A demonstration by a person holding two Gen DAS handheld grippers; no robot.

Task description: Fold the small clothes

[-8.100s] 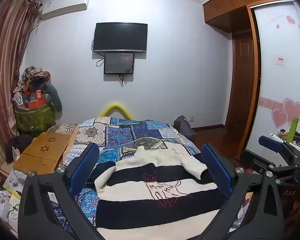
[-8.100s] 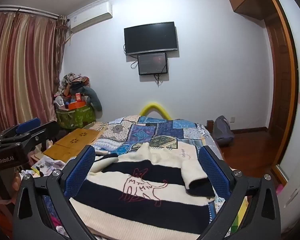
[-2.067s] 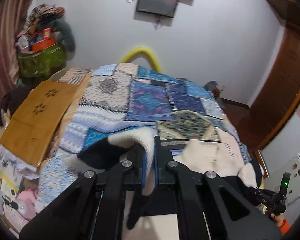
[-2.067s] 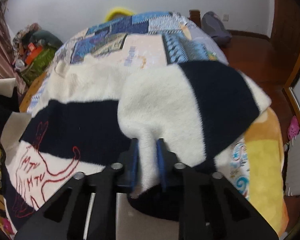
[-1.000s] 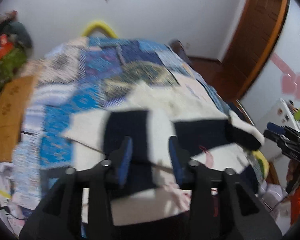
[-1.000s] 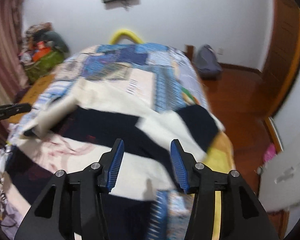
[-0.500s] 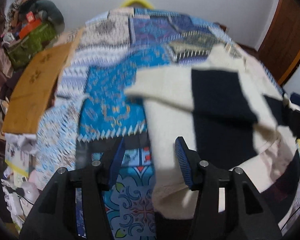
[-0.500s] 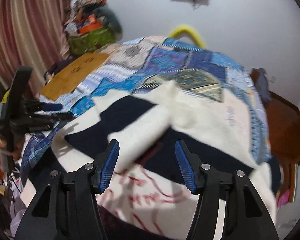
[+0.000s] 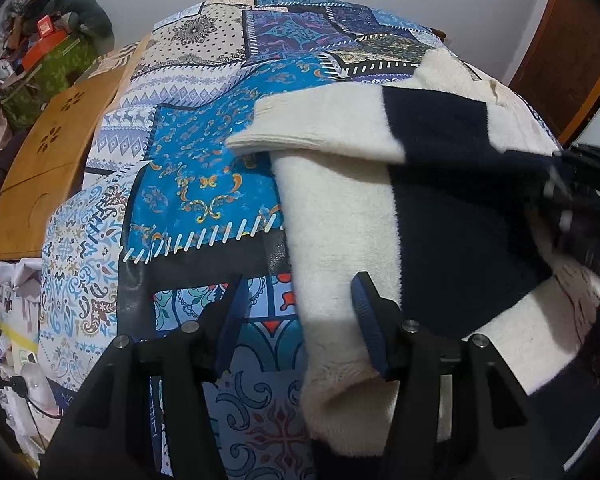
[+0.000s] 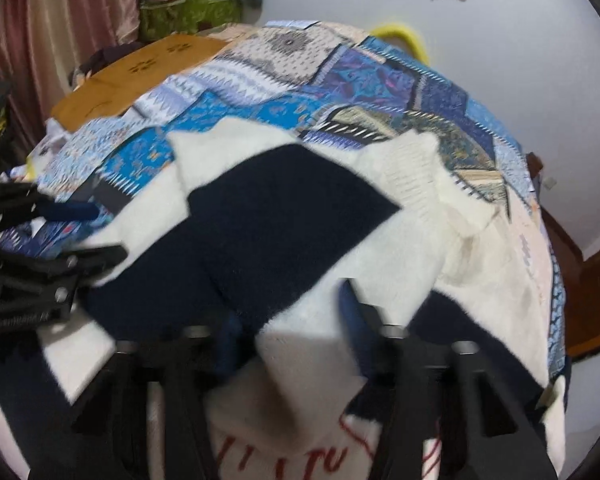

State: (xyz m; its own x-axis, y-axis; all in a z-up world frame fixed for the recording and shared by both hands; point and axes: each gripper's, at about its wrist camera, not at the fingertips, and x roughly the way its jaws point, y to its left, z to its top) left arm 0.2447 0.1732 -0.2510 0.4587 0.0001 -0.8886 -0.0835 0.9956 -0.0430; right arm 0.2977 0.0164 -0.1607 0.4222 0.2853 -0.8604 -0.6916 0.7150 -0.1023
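A cream and navy striped sweater [image 9: 440, 200] lies on the patchwork bedspread [image 9: 188, 184], with both sleeves folded across its chest. My left gripper [image 9: 296, 312] is open at the sweater's left edge, its jaws either side of the cream side fold. My right gripper [image 10: 288, 320] is open above the folded sleeves, over the sweater [image 10: 284, 216]; red stitching [image 10: 300, 460] shows below it. The left gripper also shows at the left of the right wrist view [image 10: 60, 232], and the right gripper at the right edge of the left wrist view [image 9: 588, 208].
A wooden lap table [image 9: 48, 152] lies along the bed's left side, with a green bag [image 9: 56, 68] of clutter behind it. Papers and cables [image 9: 16, 344] lie at the lower left. A wooden door [image 9: 576, 52] stands at the right. Curtains [image 10: 48, 24] hang at the left.
Both grippers held a sleeve, laid it across the chest and opened. In the last half second both have moved lower and closer to the sweater, the left toward its left edge.
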